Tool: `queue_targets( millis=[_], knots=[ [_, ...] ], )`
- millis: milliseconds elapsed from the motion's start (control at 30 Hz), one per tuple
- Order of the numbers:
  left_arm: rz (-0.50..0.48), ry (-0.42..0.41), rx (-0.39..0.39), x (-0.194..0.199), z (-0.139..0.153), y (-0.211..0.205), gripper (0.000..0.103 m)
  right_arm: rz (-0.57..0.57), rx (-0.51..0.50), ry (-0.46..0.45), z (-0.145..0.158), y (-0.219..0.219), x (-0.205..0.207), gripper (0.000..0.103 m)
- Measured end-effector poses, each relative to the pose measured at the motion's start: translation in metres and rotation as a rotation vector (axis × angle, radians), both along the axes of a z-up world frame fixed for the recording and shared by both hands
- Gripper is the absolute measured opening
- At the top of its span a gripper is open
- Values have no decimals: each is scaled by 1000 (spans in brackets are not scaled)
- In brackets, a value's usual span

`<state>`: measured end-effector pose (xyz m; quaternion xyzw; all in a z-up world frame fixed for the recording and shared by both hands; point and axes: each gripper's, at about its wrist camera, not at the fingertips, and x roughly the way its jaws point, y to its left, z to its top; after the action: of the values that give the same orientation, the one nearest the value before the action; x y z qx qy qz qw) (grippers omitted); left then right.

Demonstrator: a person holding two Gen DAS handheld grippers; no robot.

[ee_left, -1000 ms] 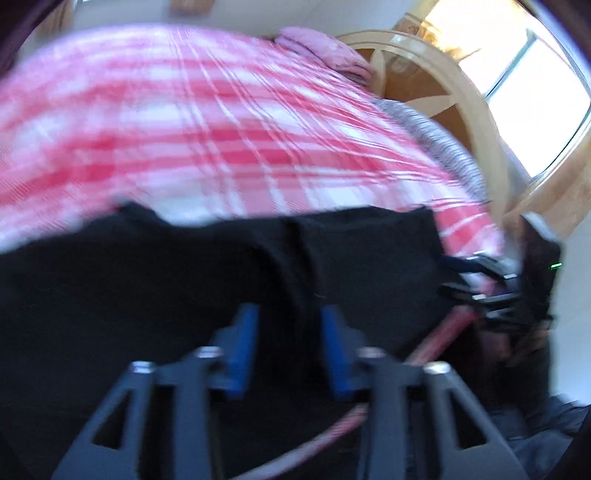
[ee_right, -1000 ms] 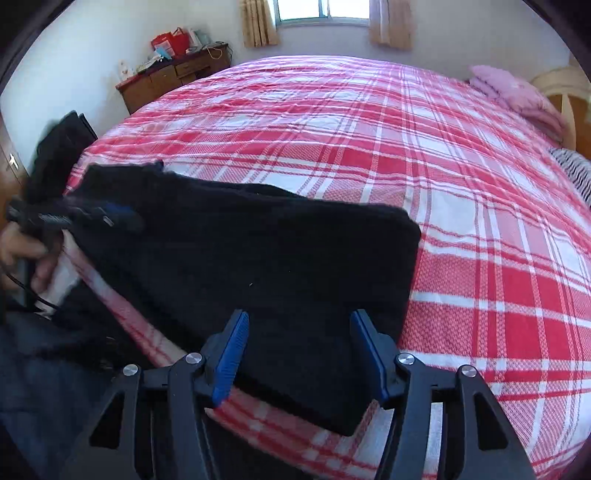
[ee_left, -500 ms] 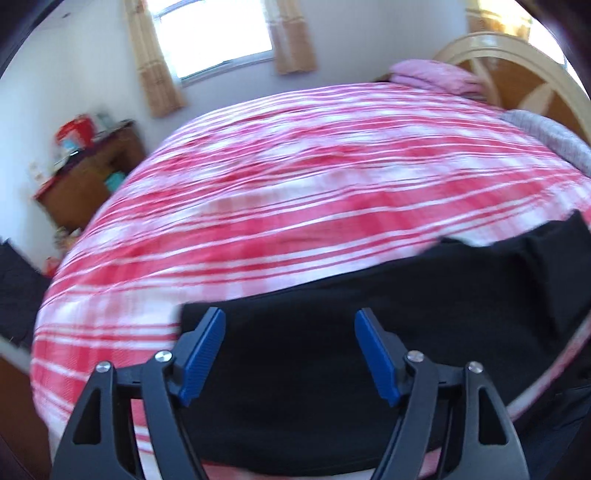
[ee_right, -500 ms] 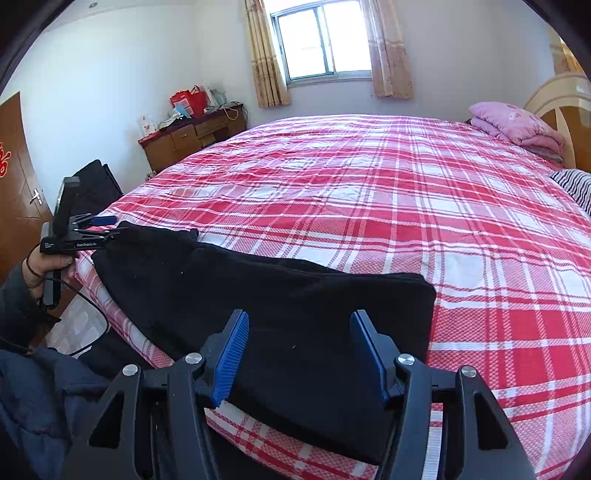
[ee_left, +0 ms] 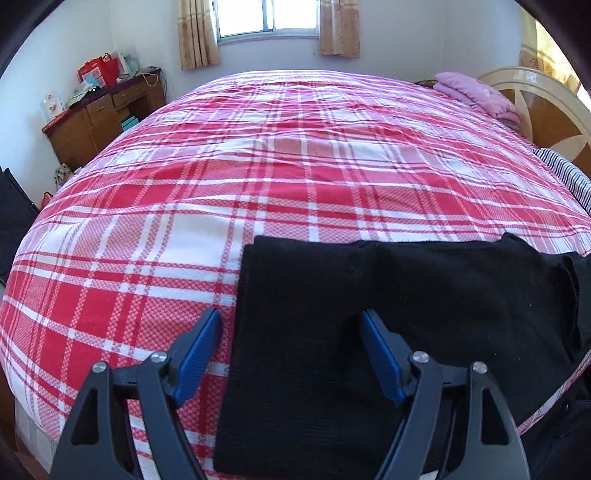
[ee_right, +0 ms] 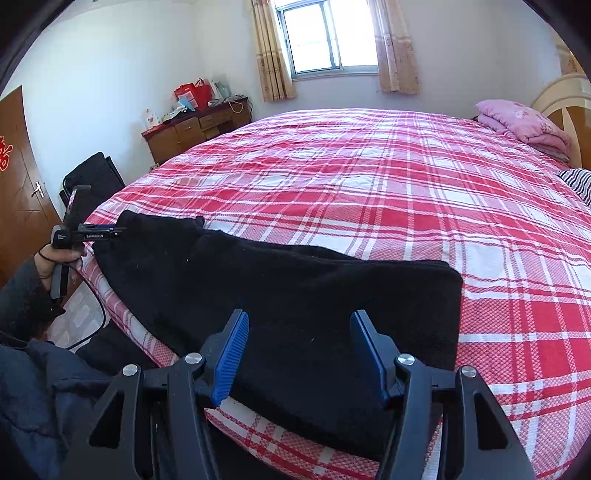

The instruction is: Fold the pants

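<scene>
Nearest, the left gripper [ee_left: 291, 350] has just been opening and stands spread over the end of the black pants [ee_left: 369, 332], pinching nothing. The right gripper [ee_right: 299, 350] is likewise spread above the pants' other end, its pads clear of the cloth. The pants lie flat along the near edge of the red plaid bedspread [ee_left: 295, 177]. Farther off, a pink folded quilt [ee_left: 476, 92] sits at 2 o'clock, a wooden dresser [ee_left: 99, 114] at 10, and a window [ee_left: 266, 18] at 12.
</scene>
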<state>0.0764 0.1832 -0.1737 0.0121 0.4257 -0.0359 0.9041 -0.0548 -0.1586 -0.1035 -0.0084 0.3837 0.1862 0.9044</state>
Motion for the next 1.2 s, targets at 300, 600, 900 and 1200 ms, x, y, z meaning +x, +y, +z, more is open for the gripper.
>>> queue_targets(
  millis=[300,600,900,1200],
  knots=[
    [2,-17,-29,-2,4,20,90,9,-13,-4,-1,4,-2,59],
    [-19,12,-275,-15,4,34,89,16,-16,-6,-2,7,-3,59],
    [-15,64,-254,-14,0,31,47,20,-24,5,-7,12,-3,59],
    [-101,-1,-422,-22,30,24,19,-1,-18,-12,-4,8,-3,59]
  ],
)
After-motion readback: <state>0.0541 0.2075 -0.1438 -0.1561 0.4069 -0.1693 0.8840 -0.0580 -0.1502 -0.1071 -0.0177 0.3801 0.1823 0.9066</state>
